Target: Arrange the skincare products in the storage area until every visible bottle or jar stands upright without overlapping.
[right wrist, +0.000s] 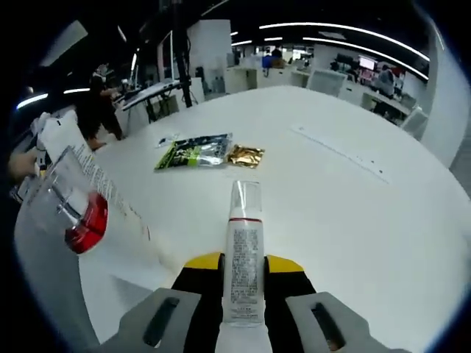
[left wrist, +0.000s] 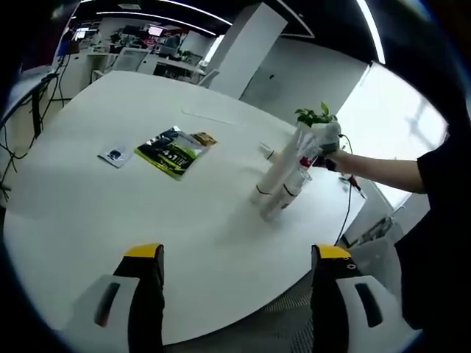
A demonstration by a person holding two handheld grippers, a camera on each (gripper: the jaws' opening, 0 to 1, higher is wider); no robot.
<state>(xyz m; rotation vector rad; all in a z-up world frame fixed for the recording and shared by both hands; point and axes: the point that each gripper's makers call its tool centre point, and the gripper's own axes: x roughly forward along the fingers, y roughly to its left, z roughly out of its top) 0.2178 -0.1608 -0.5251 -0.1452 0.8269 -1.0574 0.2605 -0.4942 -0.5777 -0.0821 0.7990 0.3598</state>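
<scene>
Here, at the bottom of the right gripper view, the right gripper [right wrist: 243,271] is clamped on a white tube [right wrist: 243,257] with a clear cap, above the white table [right wrist: 353,213]. In the left gripper view the left gripper [left wrist: 239,257] stands apart low in frame; right of centre, more white tubes [left wrist: 283,180] stand clustered on the table, green packet [left wrist: 173,151] at upper left.

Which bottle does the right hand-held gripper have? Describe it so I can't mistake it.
Above the round white table, the right hand-held gripper clamps a slim white plastic bottle with a clear cap and thin red band. Its neighbour, the clear bottle with a red cap, stands left, ungripped.
</scene>
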